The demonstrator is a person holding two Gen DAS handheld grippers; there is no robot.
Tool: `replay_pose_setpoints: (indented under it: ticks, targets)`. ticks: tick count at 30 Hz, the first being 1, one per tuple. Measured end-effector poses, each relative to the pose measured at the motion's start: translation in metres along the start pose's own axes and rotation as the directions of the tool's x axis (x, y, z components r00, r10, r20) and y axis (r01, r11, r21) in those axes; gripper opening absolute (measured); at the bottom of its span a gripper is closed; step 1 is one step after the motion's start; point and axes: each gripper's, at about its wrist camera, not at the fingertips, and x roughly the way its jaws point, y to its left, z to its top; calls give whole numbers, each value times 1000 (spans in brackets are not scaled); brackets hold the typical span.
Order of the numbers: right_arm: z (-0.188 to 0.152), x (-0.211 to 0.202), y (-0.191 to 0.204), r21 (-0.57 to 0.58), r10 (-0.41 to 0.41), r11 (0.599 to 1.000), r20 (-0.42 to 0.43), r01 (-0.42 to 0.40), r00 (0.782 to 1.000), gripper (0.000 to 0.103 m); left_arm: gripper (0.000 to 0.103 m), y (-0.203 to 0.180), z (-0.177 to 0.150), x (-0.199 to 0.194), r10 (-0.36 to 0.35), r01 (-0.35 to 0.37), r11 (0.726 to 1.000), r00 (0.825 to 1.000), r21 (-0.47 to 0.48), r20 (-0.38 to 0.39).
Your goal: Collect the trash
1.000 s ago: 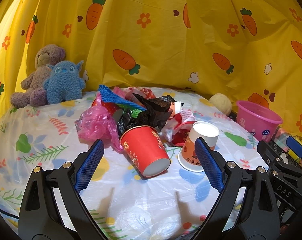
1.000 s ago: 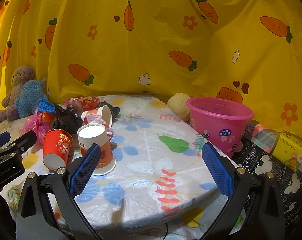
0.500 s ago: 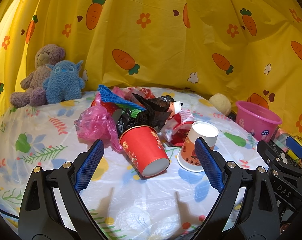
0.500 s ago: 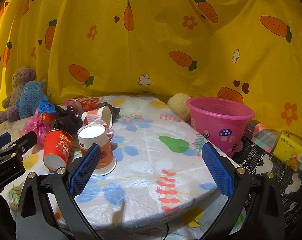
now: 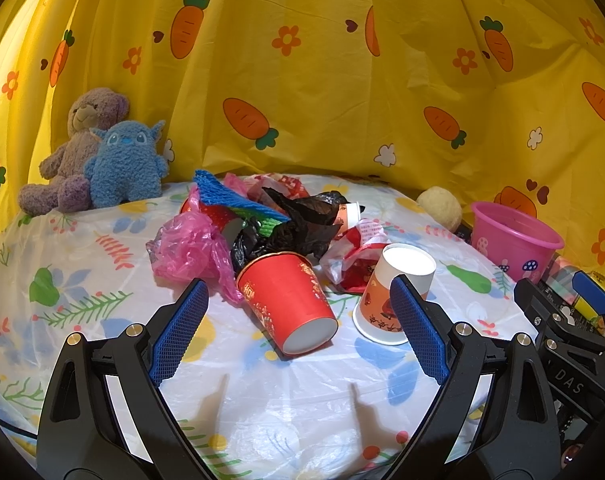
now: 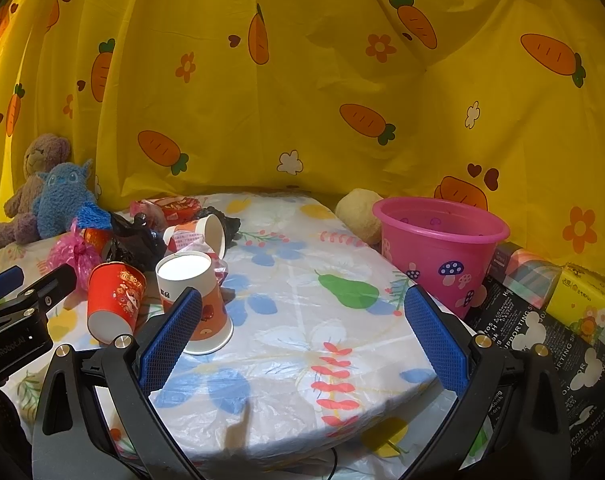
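Left wrist: both grippers' fingers wide, empty; red cup [image 5: 288, 304] fronts the trash pile [image 5: 270, 220].

backdrop: yellow carrot-print curtain [image 5: 322, 80] across frame top | surface: table with fruit-print plastic cover [image 6: 302, 340] | light: brighter upper left

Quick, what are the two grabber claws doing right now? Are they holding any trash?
Left gripper: open, holding nothing, aimed at the red cup.
Right gripper: open, holding nothing.
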Motion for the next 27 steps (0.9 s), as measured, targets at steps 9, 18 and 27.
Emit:
replay_pose_setpoints:
  ticks: [9, 18, 27]
  targets:
    - [0, 1, 0, -1, 0, 1000, 1, 0, 1000, 98, 91, 0, 0, 0, -1, 1, 1000, 1000, -1, 0]
    - [0, 2, 0, 0, 3, 1000, 1, -3, 1000, 98, 91, -3, 2, 3, -4, 4, 1000, 1000, 2, -2]
    - [-4, 10, 4, -7, 37, 999, -2, -37, 999, 98, 91, 9, -1, 7, 8, -8, 1000, 1000, -23, 2]
